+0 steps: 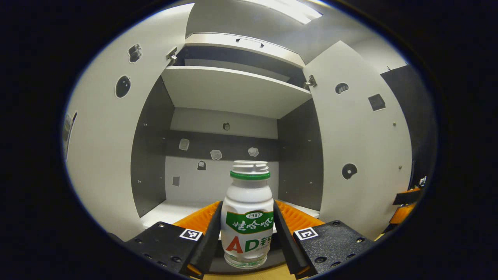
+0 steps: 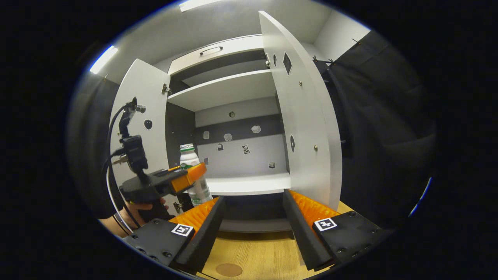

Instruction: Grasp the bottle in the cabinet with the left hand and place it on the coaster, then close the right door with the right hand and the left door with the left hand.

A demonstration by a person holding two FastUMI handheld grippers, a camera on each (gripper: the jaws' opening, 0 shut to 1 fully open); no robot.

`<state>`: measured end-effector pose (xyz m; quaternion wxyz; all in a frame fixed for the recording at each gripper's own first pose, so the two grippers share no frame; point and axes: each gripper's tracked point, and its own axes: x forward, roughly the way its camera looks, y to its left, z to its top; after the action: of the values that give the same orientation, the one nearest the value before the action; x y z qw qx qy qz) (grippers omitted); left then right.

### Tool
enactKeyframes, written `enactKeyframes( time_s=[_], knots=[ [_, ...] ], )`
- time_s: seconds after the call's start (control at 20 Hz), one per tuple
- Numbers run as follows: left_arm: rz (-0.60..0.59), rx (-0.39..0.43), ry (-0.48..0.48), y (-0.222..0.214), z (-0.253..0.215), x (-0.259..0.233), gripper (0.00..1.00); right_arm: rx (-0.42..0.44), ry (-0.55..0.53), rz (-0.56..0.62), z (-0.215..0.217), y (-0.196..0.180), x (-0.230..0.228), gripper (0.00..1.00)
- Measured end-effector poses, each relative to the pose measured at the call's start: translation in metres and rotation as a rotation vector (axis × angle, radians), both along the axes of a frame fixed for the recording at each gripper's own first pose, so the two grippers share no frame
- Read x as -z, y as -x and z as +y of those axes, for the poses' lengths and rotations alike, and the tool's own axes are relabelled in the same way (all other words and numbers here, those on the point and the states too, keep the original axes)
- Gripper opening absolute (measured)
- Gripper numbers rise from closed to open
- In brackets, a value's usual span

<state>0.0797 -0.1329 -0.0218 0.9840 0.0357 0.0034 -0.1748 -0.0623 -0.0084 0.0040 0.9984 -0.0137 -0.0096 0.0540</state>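
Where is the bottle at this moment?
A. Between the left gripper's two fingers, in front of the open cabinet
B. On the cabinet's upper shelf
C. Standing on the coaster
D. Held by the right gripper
A: in the left gripper view the bottle sits between the left gripper's fingers, both pressing its sides, before the open cabinet; the coaster lies bare.

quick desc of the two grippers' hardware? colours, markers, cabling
Both match: black bodies with screw heads, each finger base carrying a square black-and-white fiducial tag, and ribbed orange fingers faced with black foam. Seen from the right gripper view, the left gripper has a black camera on a post on top, with black and white cables trailing down.
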Motion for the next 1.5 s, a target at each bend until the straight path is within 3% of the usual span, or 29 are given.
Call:
enactKeyframes(
  time_s=[0.15, 0.85, 1.5],
  knots=[
    [0.032, 0.010, 0.026, 0.034, -0.002, 0.034, 0.72, -0.023, -0.009, 0.018, 0.007, 0.003, 0.000, 0.98],
    [0.084, -0.141, -0.004, 0.147, 0.019, 0.177, 0.72, -0.105, 0.044, 0.044, 0.025, 0.007, -0.005, 0.97],
    [0.153, -0.149, -0.029, 0.175, 0.006, 0.251, 0.72, -0.114, 0.052, 0.089, 0.015, -0.001, 0.000, 0.98]
  ],
)
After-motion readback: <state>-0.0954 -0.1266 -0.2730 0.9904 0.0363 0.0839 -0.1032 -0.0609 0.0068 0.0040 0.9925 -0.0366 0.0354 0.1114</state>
